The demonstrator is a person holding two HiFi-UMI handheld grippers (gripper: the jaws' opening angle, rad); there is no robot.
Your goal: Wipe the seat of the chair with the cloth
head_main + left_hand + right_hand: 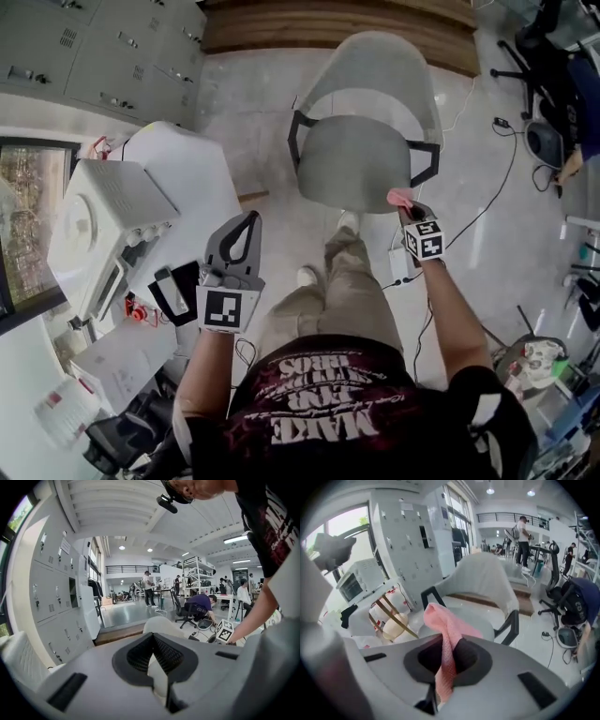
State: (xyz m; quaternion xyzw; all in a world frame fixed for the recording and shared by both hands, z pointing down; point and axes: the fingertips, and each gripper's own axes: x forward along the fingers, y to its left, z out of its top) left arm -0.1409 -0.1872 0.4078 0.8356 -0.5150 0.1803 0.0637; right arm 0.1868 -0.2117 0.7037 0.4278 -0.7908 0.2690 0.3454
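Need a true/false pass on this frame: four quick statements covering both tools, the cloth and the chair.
1. The right tool is shut on the pink mesh cloth. True.
2. The left tool holds a second cloth. False: its jaws are together with nothing between them.
3. The grey-seated chair has no armrests. False: black armrests flank it on both sides.
4. A white countertop oven stands at the person's left. True.

White oven [98, 225] at left, grey lockers [103, 47] beyond, black cable [498, 190] on floor [253, 112]
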